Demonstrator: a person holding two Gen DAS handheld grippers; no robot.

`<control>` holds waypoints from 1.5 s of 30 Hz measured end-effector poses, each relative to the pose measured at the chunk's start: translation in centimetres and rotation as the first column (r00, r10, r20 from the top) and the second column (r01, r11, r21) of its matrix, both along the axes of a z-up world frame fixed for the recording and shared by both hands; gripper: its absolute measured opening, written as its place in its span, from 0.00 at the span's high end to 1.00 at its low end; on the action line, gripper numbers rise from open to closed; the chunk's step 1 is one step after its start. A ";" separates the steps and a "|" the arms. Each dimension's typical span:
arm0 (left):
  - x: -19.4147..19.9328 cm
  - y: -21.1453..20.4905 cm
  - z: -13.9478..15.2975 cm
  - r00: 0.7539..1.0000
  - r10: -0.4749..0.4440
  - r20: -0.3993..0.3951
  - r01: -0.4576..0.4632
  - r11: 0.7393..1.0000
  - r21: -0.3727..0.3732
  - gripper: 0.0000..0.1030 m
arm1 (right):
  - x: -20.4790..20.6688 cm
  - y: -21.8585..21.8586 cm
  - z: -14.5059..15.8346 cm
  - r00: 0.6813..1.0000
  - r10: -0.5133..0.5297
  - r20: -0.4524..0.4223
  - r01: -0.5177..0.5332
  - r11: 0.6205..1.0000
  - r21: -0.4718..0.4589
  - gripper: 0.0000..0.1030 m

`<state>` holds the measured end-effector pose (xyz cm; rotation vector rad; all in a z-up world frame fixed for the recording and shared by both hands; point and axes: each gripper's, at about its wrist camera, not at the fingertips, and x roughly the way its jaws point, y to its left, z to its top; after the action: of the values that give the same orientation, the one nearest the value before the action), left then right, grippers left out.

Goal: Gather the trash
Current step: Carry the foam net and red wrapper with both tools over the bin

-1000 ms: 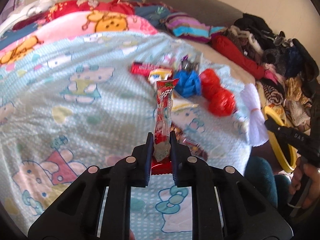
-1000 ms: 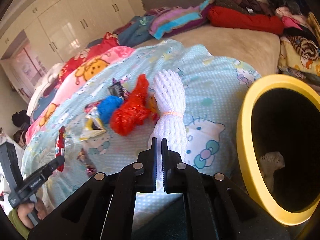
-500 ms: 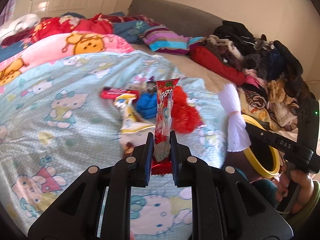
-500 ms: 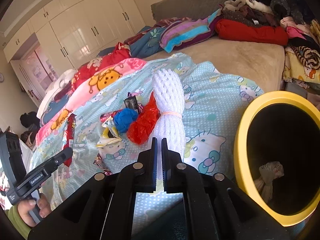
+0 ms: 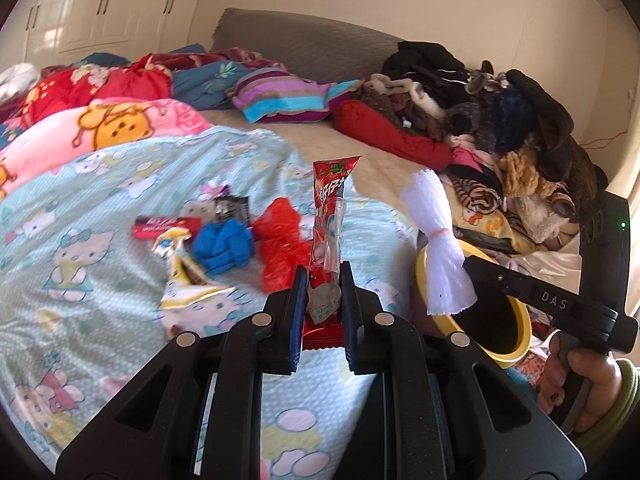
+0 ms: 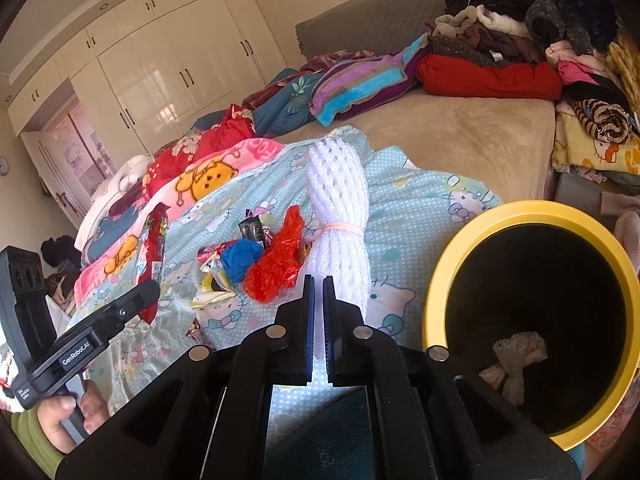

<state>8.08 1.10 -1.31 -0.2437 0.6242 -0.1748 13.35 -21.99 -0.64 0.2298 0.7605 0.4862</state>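
While both loads hang clear of the bed, the white foam-net sleeve bundle (image 6: 338, 236) stands upright, long axis along the right gripper (image 6: 318, 328), whose jaws pinch its lower end. Just to that gripper's right gapes the yellow-rimmed black bin (image 6: 444, 264). Farther off, the left gripper (image 5: 322, 316) clamps the long red snack wrapper (image 5: 330, 216), also upright. Right hand looks nearer the bin.

Bright daylight, fisheye-warped dark edges
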 end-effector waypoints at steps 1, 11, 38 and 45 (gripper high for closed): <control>0.2 -0.4 0.2 1.000 -0.008 0.006 0.008 1.000 0.000 0.90 | 0.0 -0.3 0.1 1.000 -0.001 0.001 0.001 1.000 0.001 0.96; 1.5 -3.8 2.1 0.996 -0.074 0.054 0.074 0.997 0.011 0.90 | 0.1 -3.3 1.4 0.998 -0.049 0.024 0.049 0.999 0.010 0.96; 3.2 -10.2 2.6 0.974 -0.215 0.073 0.213 0.976 0.036 0.90 | 0.3 -10.1 2.4 0.989 -0.143 0.034 0.144 0.989 -0.036 0.96; 3.8 -12.2 1.9 0.967 -0.246 0.060 0.244 0.969 0.042 0.90 | 0.0 -11.8 1.5 0.988 -0.153 0.018 0.154 0.987 -0.049 0.96</control>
<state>11.87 -11.07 0.62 -0.1263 0.5909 -0.4086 13.34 -33.80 0.91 0.2357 0.7341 0.3216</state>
